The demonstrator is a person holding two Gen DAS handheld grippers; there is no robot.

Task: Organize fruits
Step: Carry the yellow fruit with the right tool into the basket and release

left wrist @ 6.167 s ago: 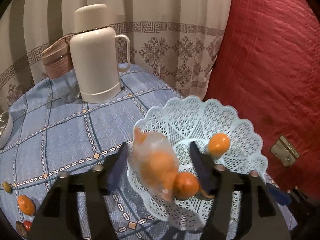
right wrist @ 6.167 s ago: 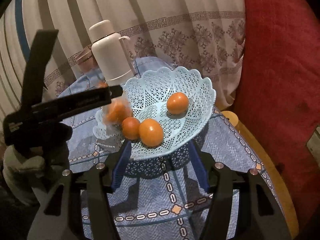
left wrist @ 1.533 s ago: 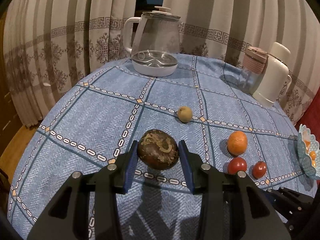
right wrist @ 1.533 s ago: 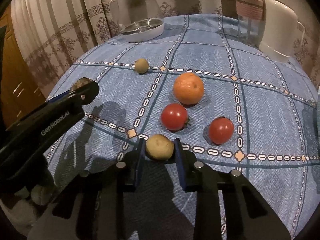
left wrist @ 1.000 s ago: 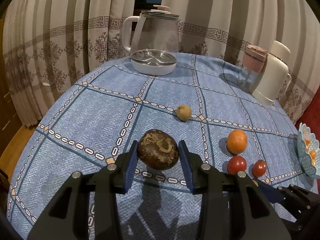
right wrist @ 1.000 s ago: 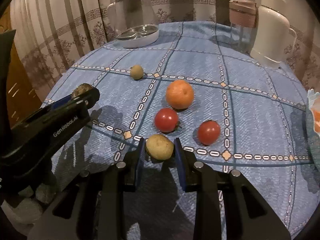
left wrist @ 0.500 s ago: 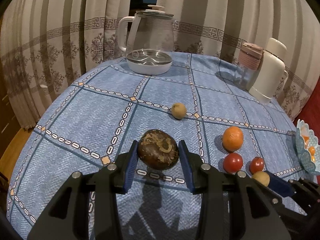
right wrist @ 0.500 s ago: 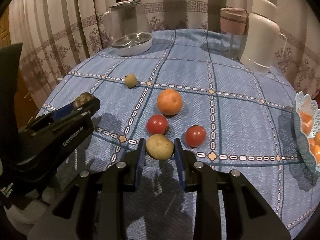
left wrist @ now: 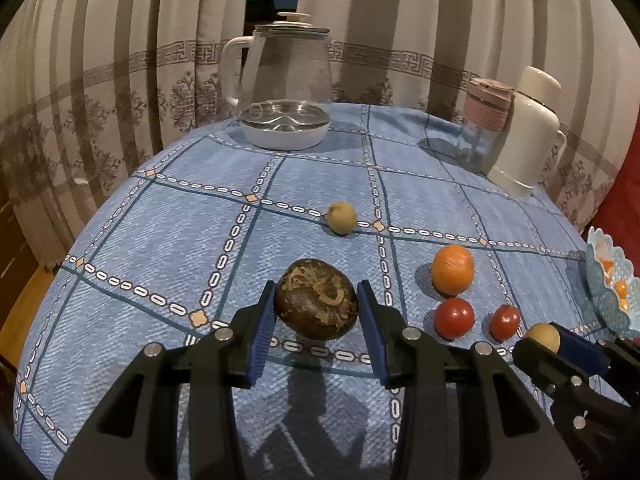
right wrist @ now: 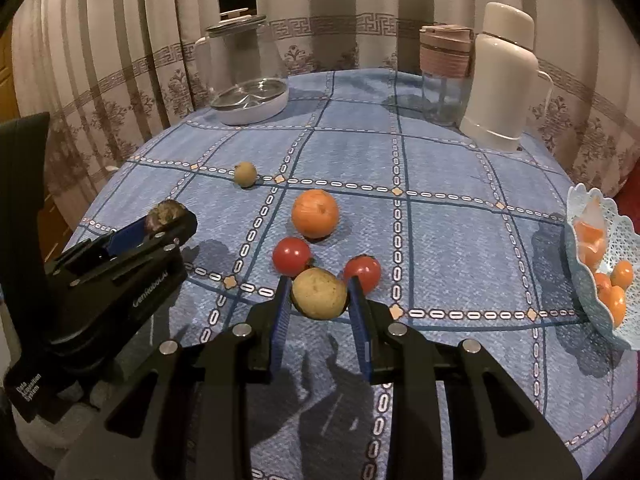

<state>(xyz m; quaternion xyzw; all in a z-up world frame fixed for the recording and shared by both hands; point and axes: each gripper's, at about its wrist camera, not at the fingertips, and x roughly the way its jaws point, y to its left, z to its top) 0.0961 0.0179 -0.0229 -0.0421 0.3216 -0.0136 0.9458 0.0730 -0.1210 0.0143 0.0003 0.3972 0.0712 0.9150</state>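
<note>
My left gripper (left wrist: 316,310) is shut on a dark brown fruit (left wrist: 316,298) with tan scabs, held above the blue tablecloth. My right gripper (right wrist: 319,294) is shut on a small yellow-tan fruit (right wrist: 319,293), lifted off the cloth. On the table lie an orange (right wrist: 315,214), two red tomatoes (right wrist: 291,256) (right wrist: 362,273) and a small tan fruit (right wrist: 245,173). A pale blue lattice basket (right wrist: 608,248) at the right edge holds several oranges, some in a clear bag. The right gripper with its yellow fruit (left wrist: 542,337) also shows low right in the left wrist view.
A glass kettle (left wrist: 286,92) on a white base stands at the back. A pink-lidded glass cup (left wrist: 482,120) and a cream thermos (left wrist: 526,128) stand at the back right. Striped curtains hang behind the round table. A red cushion shows at the far right.
Both grippers keep their fruit. The right gripper has risen and drawn back a little with the yellow fruit, so the basket has come into its view at the right.
</note>
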